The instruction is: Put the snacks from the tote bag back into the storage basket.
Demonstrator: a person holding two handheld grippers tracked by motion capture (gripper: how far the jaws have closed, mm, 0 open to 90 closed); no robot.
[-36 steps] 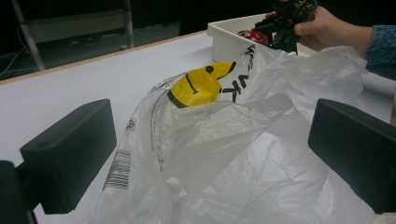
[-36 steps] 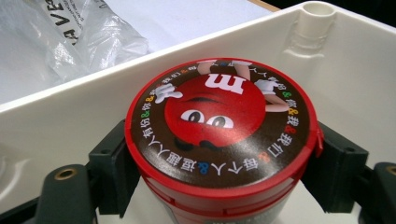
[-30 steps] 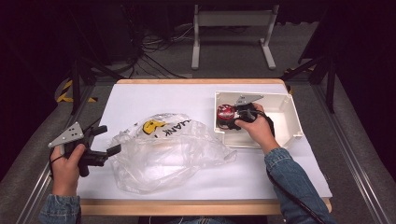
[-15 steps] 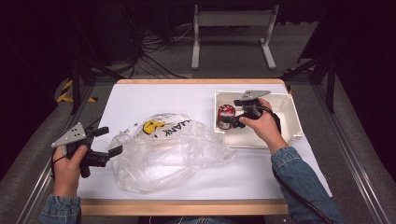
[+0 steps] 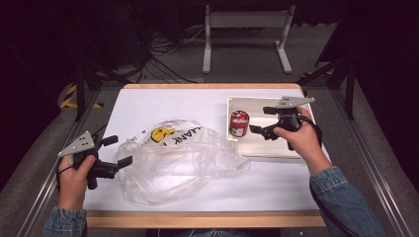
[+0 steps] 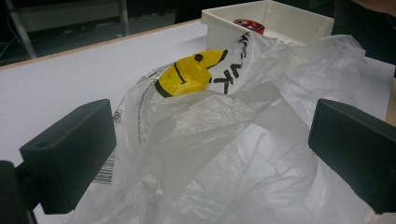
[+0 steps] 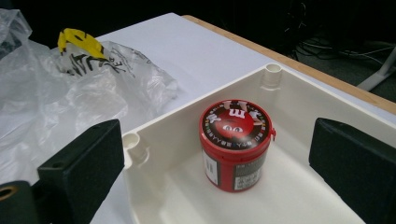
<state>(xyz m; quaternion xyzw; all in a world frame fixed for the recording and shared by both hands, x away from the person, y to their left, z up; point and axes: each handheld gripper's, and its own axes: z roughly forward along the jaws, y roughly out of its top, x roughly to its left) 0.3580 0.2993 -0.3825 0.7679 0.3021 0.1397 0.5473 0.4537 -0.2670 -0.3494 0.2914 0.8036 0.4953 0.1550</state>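
Right gripper [image 5: 262, 127] had drawn back and up from the red can [image 5: 239, 123]; its jaws had just been opening and stood spread, nothing between them. Can upright in the white bin [image 5: 276, 148] near the table's [image 5: 148, 106] right edge. Left gripper [image 5: 117, 150] jaws spread at the plastic bag [image 5: 183, 163], mid-table.

"m" on the red canister [image 7: 235, 151] lid

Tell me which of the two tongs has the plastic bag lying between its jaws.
The left tongs: the crumpled clear plastic bag lies between their open jaws, while the right tongs are open over the white bin, near the red can.
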